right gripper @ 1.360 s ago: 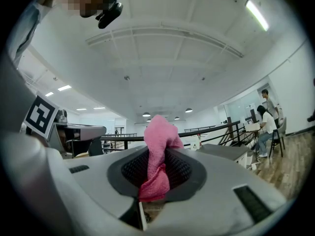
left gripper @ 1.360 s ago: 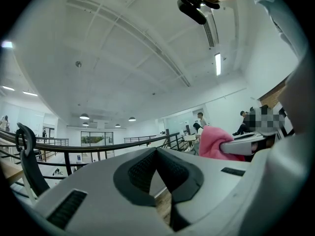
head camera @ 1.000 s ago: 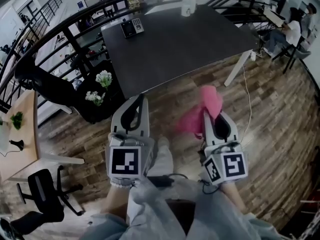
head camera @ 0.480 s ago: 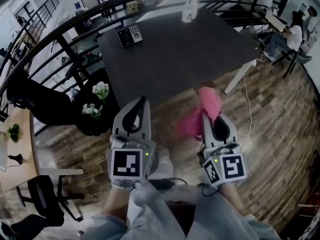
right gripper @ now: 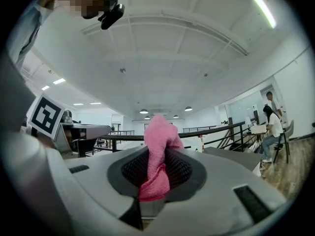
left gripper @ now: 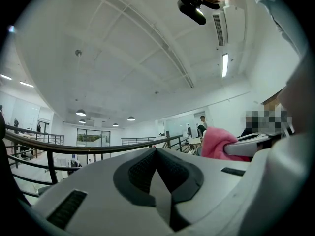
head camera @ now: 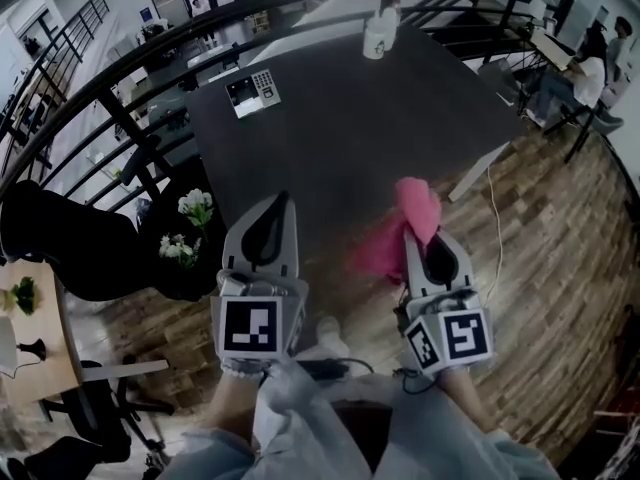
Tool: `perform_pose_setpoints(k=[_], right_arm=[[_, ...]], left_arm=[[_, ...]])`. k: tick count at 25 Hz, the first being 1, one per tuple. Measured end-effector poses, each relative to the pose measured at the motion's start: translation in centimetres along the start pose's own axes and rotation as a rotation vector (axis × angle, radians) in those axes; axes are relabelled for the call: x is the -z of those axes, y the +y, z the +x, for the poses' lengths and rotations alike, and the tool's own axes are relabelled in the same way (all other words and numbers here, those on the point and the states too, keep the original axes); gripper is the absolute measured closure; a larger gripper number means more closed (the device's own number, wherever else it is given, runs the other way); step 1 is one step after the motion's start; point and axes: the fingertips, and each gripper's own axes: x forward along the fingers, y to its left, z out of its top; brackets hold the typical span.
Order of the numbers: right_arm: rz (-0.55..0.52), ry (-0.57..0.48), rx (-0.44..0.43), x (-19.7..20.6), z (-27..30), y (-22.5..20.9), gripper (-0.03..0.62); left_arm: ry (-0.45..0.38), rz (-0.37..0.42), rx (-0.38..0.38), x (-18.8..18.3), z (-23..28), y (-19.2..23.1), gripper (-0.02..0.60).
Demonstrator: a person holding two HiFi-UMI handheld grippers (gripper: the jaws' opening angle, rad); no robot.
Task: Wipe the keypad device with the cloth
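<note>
One pink cloth (head camera: 413, 203) is pinched by right gripper (head camera: 420, 236) | left gripper (head camera: 280, 204) pressed together, empty | one keypad device (head camera: 253, 92) seen far-left on dark table (head camera: 390, 118)

Head view downward; left, right gripper views toward ceiling (left gripper: 123, 58)
</note>
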Motion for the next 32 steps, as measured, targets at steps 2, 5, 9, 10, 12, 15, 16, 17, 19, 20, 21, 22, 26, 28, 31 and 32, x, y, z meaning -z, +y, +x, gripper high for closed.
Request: perform_pose_setpoints(k=[2, 5, 9, 10, 12, 15, 16, 17, 19, 20, 21, 22, 26, 28, 31, 32], right_arm=[[-0.007, 0.001, -0.003, -0.3, 1.5, -0.2, 0.516], [-0.020, -0.003, -0.007, -0.6, 3.7, -0.6, 0.517], [-0.011, -0.012, -0.011, -0.4, 6.4, -0.7, 0.517], [-0.009, -0.013, -0.014, -0.3, 7.1, -0.7, 0.517], [-0.002, -0.014, -0.023, -0.2, 8.4, -0.5, 0.516], [0.007, -0.022, -0.037, -0.1, 10.4, -0.1, 0.517], [0.006, -0.027, -0.041, -0.2, 11.0, 0.0, 0.516], [0.005, -0.031, -0.046, -0.2, 11.6, 0.1, 0.517], [0.000, -0.037, -0.056, -0.4, 12.5, 0.3, 0.517], [-0.002, -0.038, -0.059, -0.5, 12.9, 0.4, 0.517], [-0.002, -0.037, -0.062, -0.5, 13.3, 0.4, 0.517], [-0.002, -0.034, -0.063, -0.5, 13.5, 0.5, 0.517], [-0.010, -0.019, -0.069, -0.4, 14.9, 0.3, 0.517], [-0.018, -0.012, -0.079, -0.3, 15.7, 0.2, 0.516], [-0.028, 0.002, -0.095, 0.0, 17.1, -0.2, 0.516], [-0.029, 0.006, -0.101, 0.2, 17.8, -0.4, 0.517]], left_arm=[[-0.005, -0.002, -0.004, -0.1, 1.5, 0.9, 0.580], [-0.019, -0.003, -0.008, -0.2, 3.5, 2.2, 0.580], [-0.029, -0.001, -0.013, 0.2, 5.6, 3.9, 0.580], [-0.029, 0.003, -0.016, 0.3, 6.0, 4.4, 0.580], [-0.030, 0.008, -0.023, 0.4, 6.7, 5.2, 0.580], [-0.030, 0.018, -0.030, 0.7, 7.5, 6.3, 0.580], [-0.028, 0.019, -0.031, 0.8, 7.7, 6.6, 0.580], [-0.024, 0.019, -0.034, 0.9, 7.9, 7.0, 0.580], [-0.020, 0.018, -0.044, 1.1, 8.2, 7.6, 0.580], [-0.021, 0.019, -0.049, 1.1, 8.3, 8.0, 0.580], [-0.023, 0.019, -0.054, 1.1, 8.5, 8.3, 0.580], [-0.023, 0.019, -0.060, 1.1, 8.5, 8.7, 0.580], [-0.014, 0.006, -0.086, 1.6, 9.1, 10.1, 0.580], [-0.029, -0.009, -0.115, 1.6, 9.5, 10.9, 0.580], [-0.053, -0.005, -0.142, 1.8, 10.2, 11.6, 0.580], [-0.049, 0.002, -0.144, 2.1, 10.8, 11.7, 0.580]])
